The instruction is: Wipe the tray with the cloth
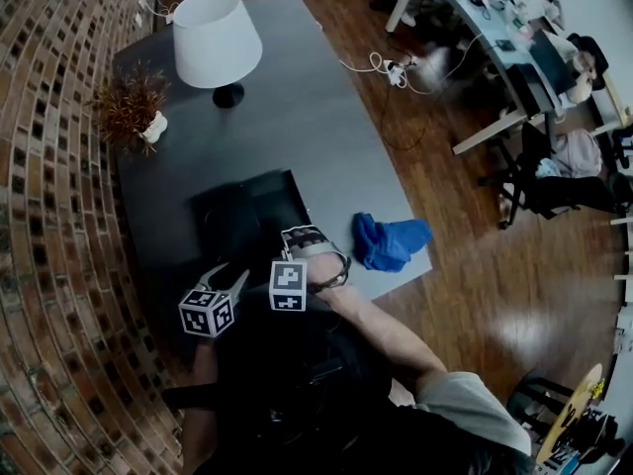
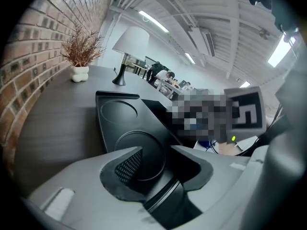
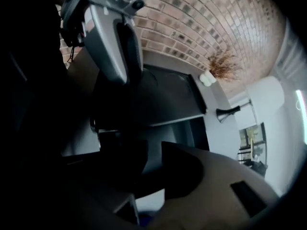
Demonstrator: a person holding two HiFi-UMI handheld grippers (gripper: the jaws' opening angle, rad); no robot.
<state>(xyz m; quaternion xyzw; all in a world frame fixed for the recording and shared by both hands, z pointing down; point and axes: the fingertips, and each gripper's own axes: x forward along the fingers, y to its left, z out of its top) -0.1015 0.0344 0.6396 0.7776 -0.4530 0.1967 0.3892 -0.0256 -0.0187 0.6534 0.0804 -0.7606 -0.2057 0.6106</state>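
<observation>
Your left gripper (image 2: 156, 164) tilts down, clamped on the black plastic tray (image 2: 115, 111); right gripper (image 3: 151, 157) points steeper, jaws barely apart, empty.

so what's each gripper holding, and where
Left gripper clamps the tray by its near rim; right gripper holds nothing, cloth lies on the table.

Grey table (image 1: 307, 137) with lamp (image 1: 216, 38), potted dried plant (image 1: 134, 107), black tray (image 1: 247, 211), blue cloth (image 1: 389, 240).
</observation>
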